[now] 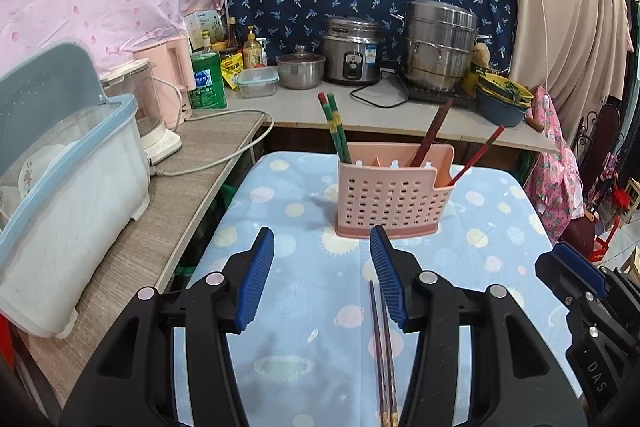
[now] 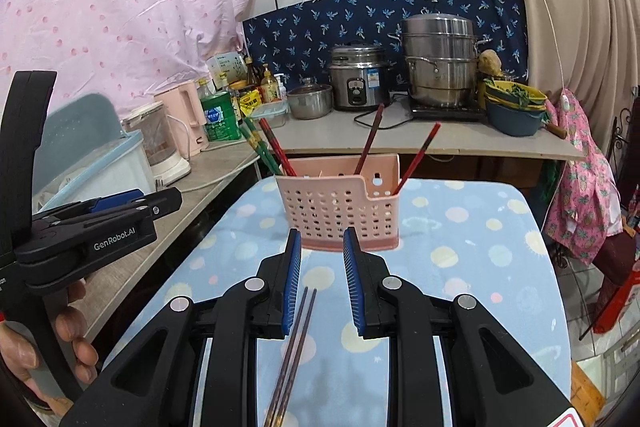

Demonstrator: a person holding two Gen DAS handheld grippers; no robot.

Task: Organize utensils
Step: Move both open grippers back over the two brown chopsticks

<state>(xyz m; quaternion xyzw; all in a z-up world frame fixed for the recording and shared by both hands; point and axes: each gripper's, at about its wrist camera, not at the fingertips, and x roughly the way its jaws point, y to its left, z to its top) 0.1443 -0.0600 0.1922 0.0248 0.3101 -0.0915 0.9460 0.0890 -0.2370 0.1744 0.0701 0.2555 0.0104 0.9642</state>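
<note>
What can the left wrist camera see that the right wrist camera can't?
Only the left wrist view shows the open left gripper from behind, and plates inside the covered dish box.

Only the right wrist view shows the person's hand holding the left gripper, and the right gripper with its gap, holding nothing.

Both show the pink utensil basket with chopsticks standing in it, the dark chopsticks lying on the spotted blue cloth, and the steel pots behind.

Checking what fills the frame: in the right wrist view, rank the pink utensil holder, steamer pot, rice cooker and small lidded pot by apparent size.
1. Pink utensil holder, largest, though nearest the camera.
2. Steamer pot.
3. Rice cooker.
4. Small lidded pot.
</note>
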